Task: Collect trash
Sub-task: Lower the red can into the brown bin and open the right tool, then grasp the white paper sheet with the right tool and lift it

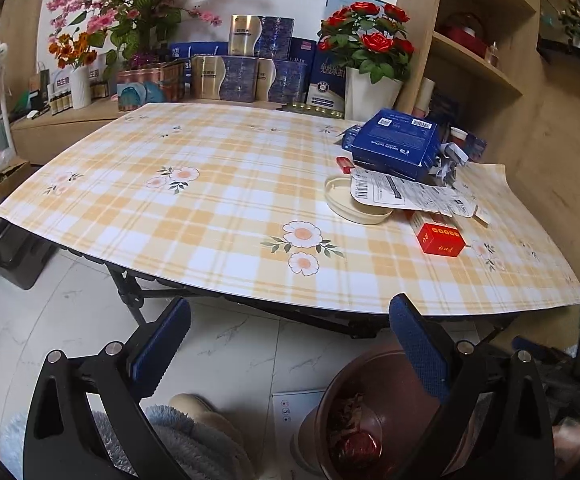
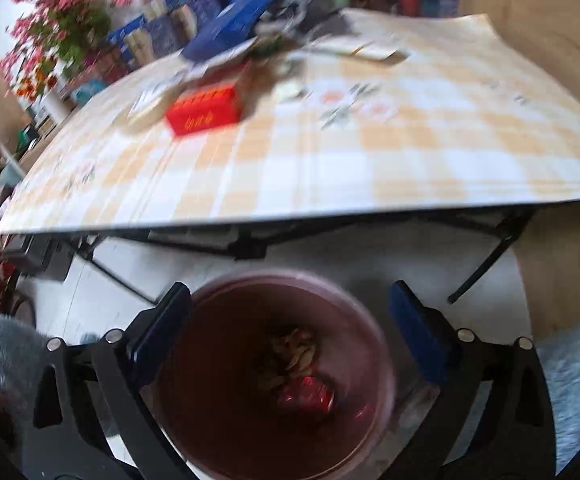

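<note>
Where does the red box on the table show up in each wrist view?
Left wrist: the red box sits right of centre, near the tablecloth's front edge, below the printed paper.
Right wrist: the red box is upper left of centre, blurred.
Shared landmark: the brown bin on the floor, at the bottom of both views.

Brown round bin (image 2: pixel 281 376) on the floor, scraps inside; red box (image 1: pixel 441 239) flat on table.
</note>
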Available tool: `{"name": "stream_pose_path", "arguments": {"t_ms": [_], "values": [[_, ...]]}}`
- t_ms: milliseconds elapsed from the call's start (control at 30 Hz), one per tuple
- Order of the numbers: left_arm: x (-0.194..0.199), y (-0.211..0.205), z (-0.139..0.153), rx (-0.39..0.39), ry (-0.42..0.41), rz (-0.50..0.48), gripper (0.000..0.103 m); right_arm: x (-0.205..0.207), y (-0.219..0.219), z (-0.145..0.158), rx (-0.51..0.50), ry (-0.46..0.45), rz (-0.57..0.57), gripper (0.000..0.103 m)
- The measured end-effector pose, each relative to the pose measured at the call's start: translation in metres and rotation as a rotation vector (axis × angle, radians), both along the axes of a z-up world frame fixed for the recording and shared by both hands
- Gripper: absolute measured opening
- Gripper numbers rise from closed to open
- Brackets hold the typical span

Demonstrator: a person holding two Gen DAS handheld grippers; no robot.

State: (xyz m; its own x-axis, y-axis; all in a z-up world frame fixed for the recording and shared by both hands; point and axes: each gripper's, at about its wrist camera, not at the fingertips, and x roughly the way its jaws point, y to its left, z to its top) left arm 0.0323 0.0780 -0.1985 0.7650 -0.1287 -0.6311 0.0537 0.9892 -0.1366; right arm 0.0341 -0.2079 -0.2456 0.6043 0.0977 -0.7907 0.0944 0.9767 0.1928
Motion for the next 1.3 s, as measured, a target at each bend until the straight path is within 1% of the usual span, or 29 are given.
{"name": "stream_pose_path", "arguments": {"t_ms": [167,267,400,500,600,733,800,900,1067,1133,1233,1300], "values": [[-0.002,-0.007,0.001,0.032,-0.011,-0.016,0.097,-0.002,-0.022,0.016,-0.007,-0.057,-0.085,0.097],[0.0,-0.009,0.0,0.04,-0.01,-0.025,0.097,-0.004,-0.033,0.021,-0.008,-0.073,-0.127,0.097],[0.002,-0.012,-0.002,0.044,-0.004,-0.03,0.097,-0.003,-0.043,0.021,-0.001,-0.065,-0.176,0.097],[0.003,-0.014,-0.003,0.045,0.002,-0.034,0.097,-0.004,-0.047,0.018,0.01,-0.047,-0.186,0.097],[0.004,-0.017,-0.004,0.05,0.005,-0.042,0.097,-0.005,-0.048,0.019,0.039,-0.058,-0.172,0.097],[0.005,-0.02,-0.005,0.059,0.001,-0.044,0.097,-0.005,-0.044,0.026,0.056,-0.122,-0.129,0.097],[0.006,-0.019,-0.005,0.057,-0.002,-0.042,0.097,-0.003,-0.042,0.029,0.064,-0.135,-0.093,0.097],[0.007,-0.018,-0.004,0.058,-0.004,-0.035,0.097,0.0,-0.039,0.032,0.066,-0.136,-0.069,0.097],[0.009,-0.018,-0.003,0.054,-0.018,-0.026,0.097,0.009,-0.042,0.036,0.119,-0.142,-0.034,0.097],[0.012,-0.016,-0.001,0.054,-0.027,-0.019,0.097,0.016,-0.043,0.039,0.13,-0.127,-0.021,0.097],[0.022,-0.015,0.008,0.05,-0.055,-0.041,0.097,0.031,-0.044,0.047,0.152,-0.115,0.006,0.097],[0.032,-0.016,0.017,0.066,-0.089,-0.055,0.097,0.042,-0.044,0.054,0.157,-0.133,0.02,0.097]]}}
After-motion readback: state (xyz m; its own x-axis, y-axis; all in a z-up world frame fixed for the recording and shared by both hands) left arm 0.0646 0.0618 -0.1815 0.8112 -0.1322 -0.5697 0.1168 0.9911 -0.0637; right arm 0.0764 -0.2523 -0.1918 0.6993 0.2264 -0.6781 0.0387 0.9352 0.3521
